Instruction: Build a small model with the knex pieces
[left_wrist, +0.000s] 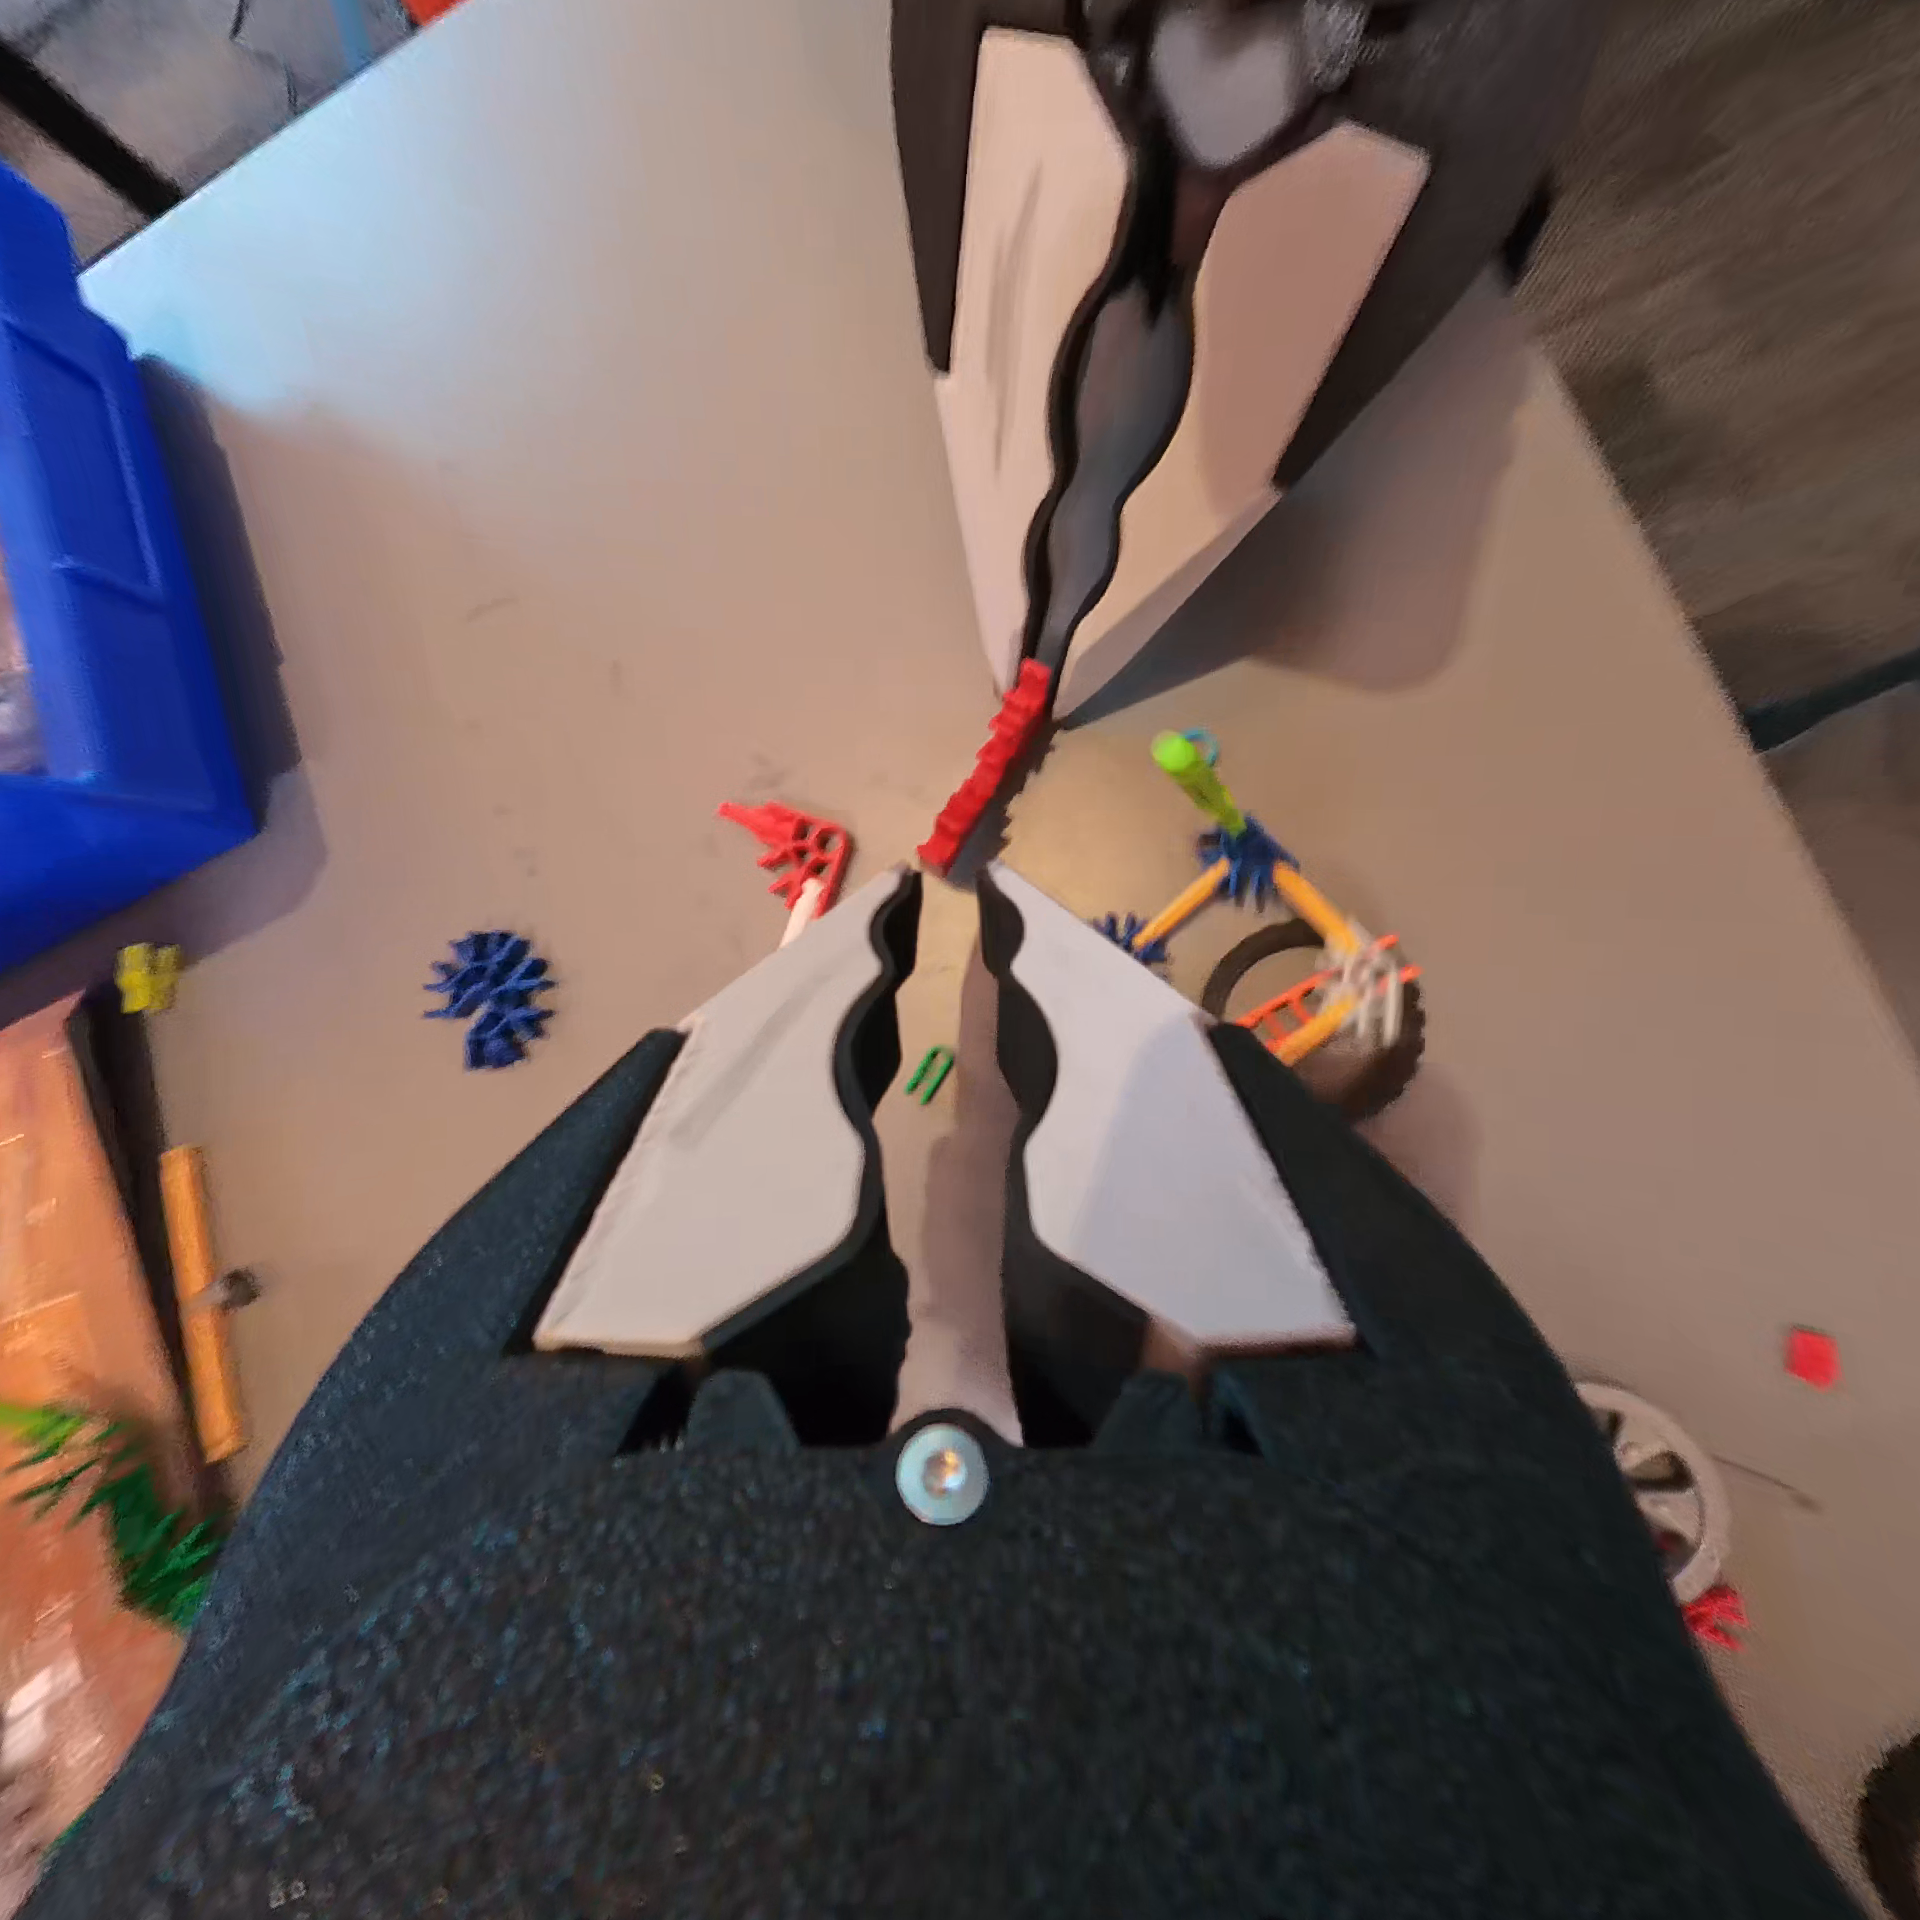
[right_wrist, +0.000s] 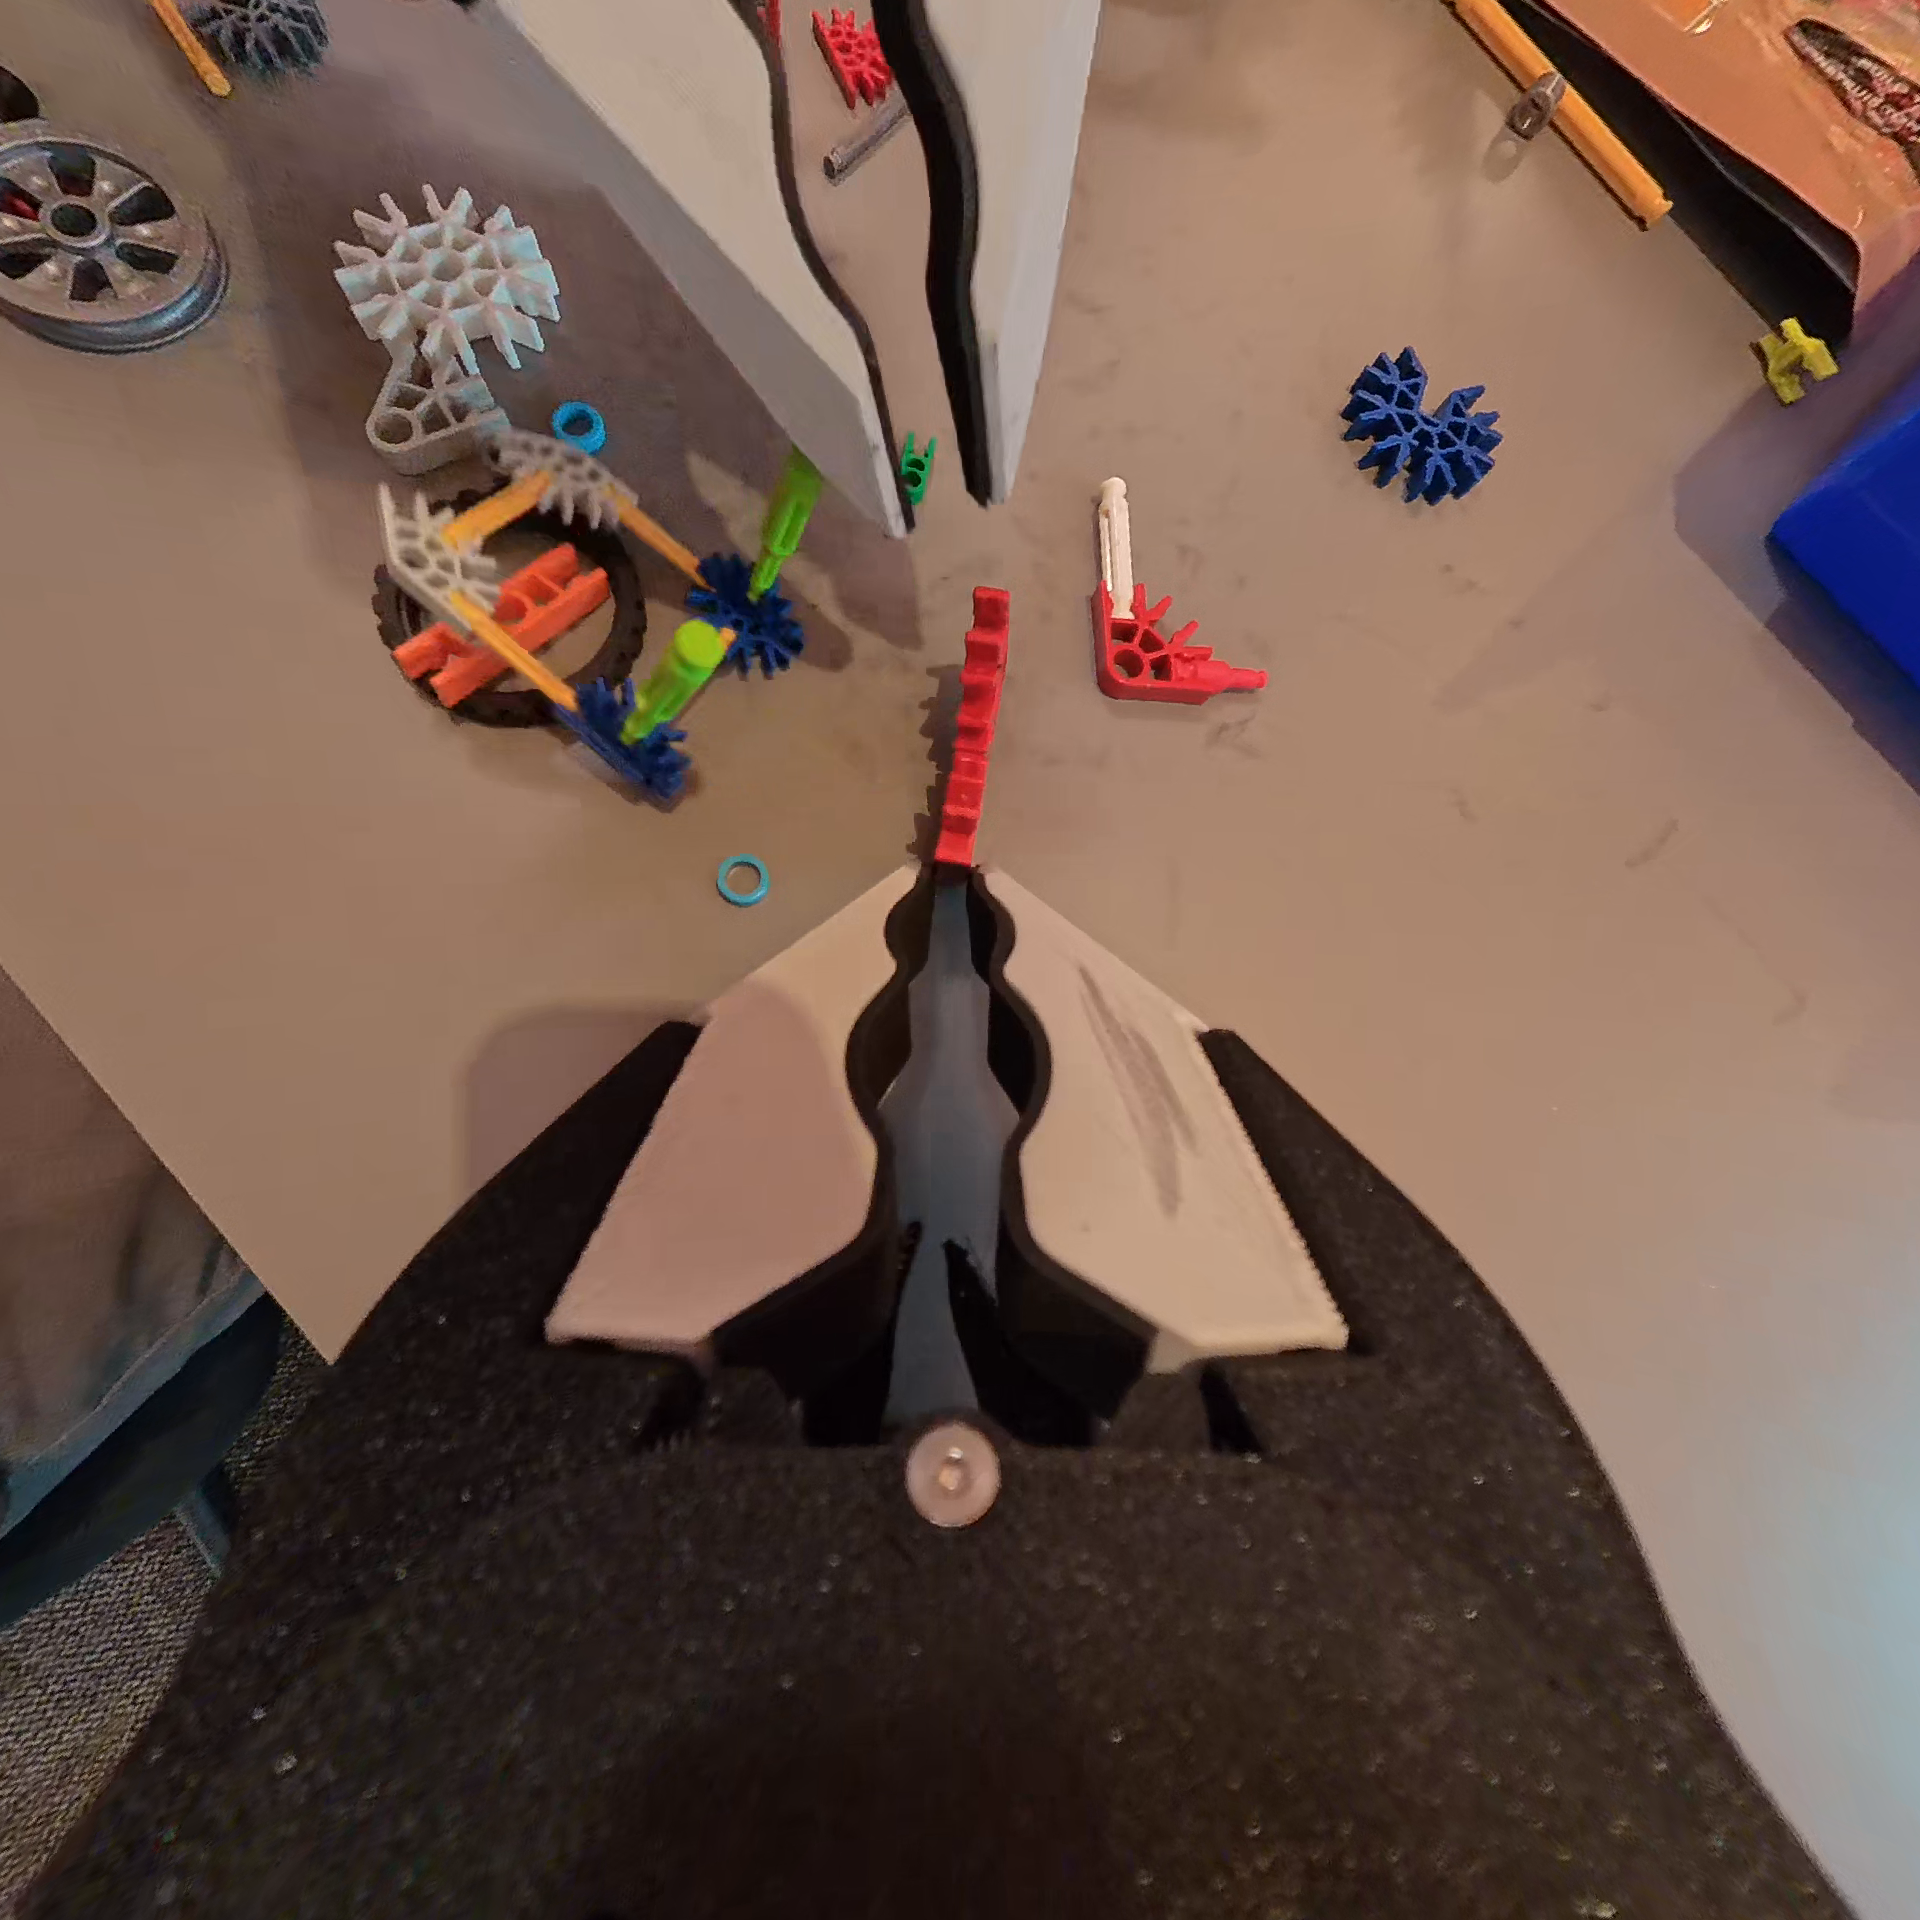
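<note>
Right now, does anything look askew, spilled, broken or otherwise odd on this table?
Nothing looks broken. Loose construction-toy parts lie scattered on the table, beside a half-built assembly resting partly on a black tyre. The right gripper pinches a red toothed piece; the left gripper is open, empty.

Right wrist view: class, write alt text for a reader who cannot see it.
The right tongs grip a red notched plastic connector above a grey tabletop, facing the open left tongs.

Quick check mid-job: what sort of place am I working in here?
Likely a hobby or lab tabletop for toy construction: loose snap-together connectors like the blue connector, a half-built wheeled model, and a blue storage bin.
</note>
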